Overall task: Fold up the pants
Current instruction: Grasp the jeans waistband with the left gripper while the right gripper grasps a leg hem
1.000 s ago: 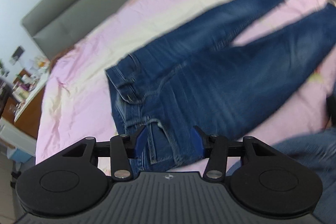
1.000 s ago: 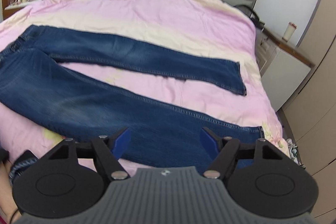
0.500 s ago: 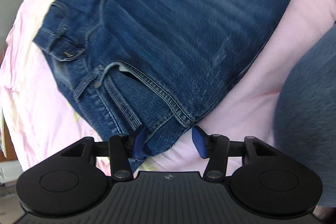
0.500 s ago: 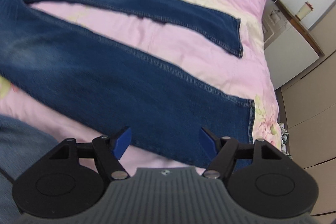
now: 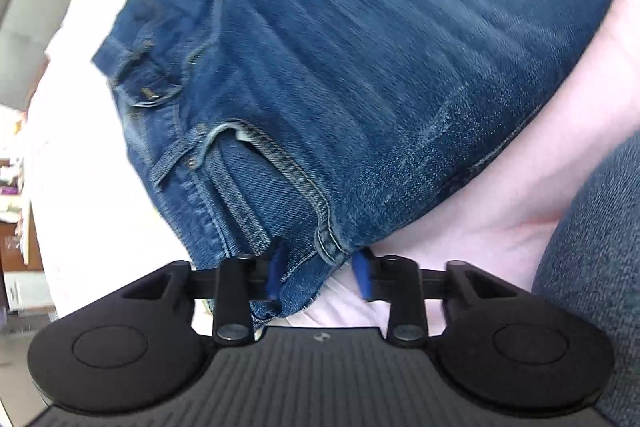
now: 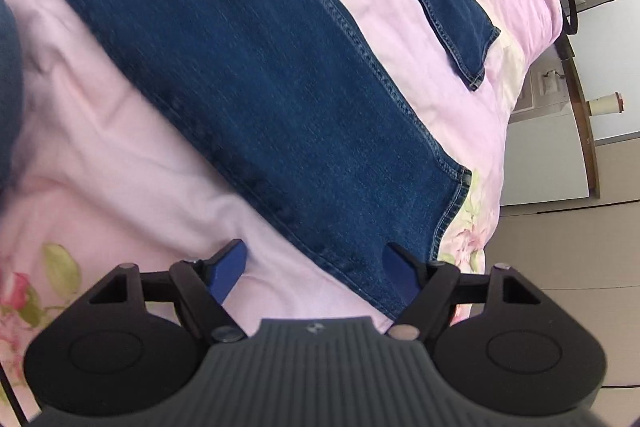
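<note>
Left wrist view looks steeply down, very near the waist of the jeans (image 5: 360, 67), which fills the frame. Right wrist view looks down, close over a leg hem at lower right. Both share the jeans and pink bedspread (image 6: 100, 167).

We note jeans (image 5: 360, 67) of coarse matt denim, bedcover (image 6: 100, 155) of soft creased cloth, left gripper (image 5: 319, 277) of matt black plastic.

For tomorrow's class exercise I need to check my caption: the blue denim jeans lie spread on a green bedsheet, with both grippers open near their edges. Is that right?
Not quite: the bedsheet is pink, not green, as the right wrist view shows. The rest holds: the blue denim jeans lie spread on it, and the left gripper and right gripper are both open at their edges.
</note>
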